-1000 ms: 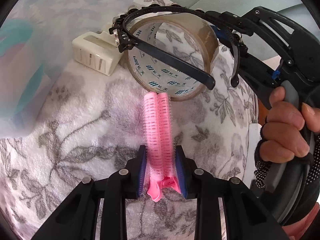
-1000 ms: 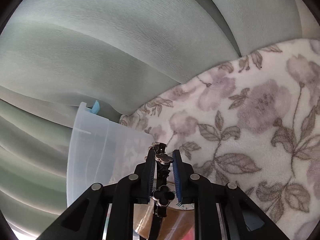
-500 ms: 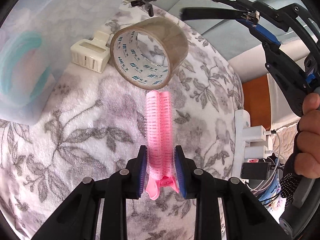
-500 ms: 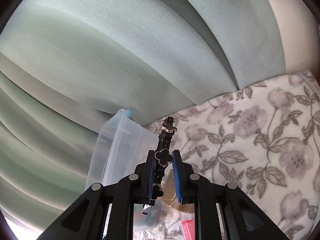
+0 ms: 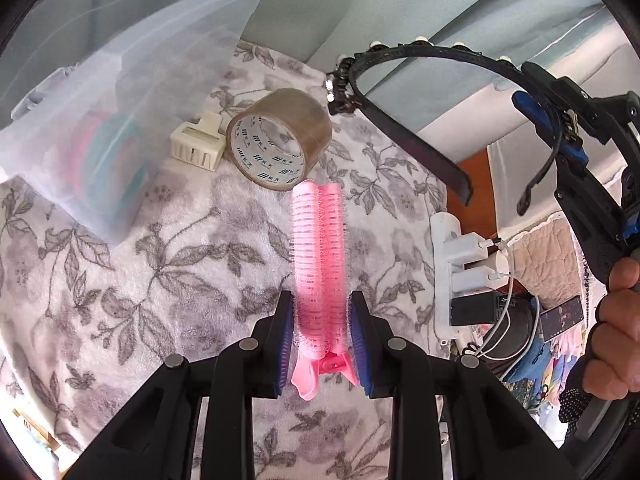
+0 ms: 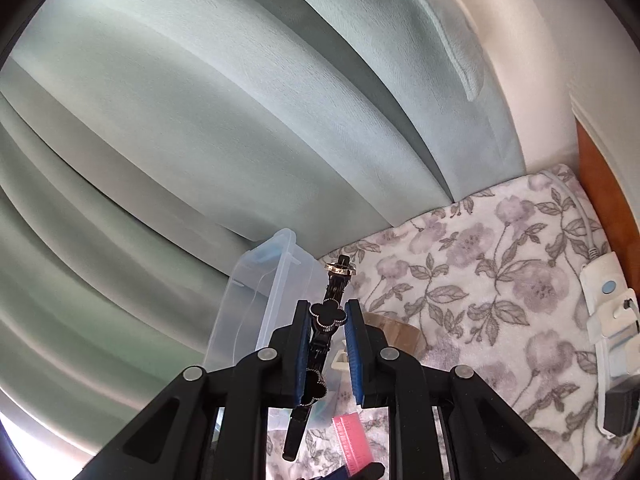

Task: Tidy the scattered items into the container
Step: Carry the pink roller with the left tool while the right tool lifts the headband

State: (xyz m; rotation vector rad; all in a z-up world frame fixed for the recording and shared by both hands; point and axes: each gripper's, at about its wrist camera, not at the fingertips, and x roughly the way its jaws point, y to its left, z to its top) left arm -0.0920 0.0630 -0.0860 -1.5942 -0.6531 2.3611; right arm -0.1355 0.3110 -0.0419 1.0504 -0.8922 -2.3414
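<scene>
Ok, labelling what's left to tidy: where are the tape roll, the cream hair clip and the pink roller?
tape roll [image 5: 280, 140], left wrist view, brown outer band
cream hair clip [image 5: 197, 145], left wrist view, ribbed body
pink roller [image 5: 319, 240], left wrist view, bristled middle

I am pressing my matt blue ribbed rubber fingers [image 5: 283, 340] against a bristly pink plastic hair roller clip [image 5: 319, 256], its surface rough with fine spikes. My other fingers [image 6: 352, 344] are pinching a glossy black plastic headband [image 6: 325, 322] studded with shiny metal-edged clover shapes. Below, a fluffy white floral fleece blanket [image 5: 192, 280] is lying soft and matt, carrying a glossy brown roll of packing tape [image 5: 280, 140], a smooth cream plastic claw clip [image 5: 196, 144] and a frosted translucent plastic container [image 5: 120, 80].
</scene>
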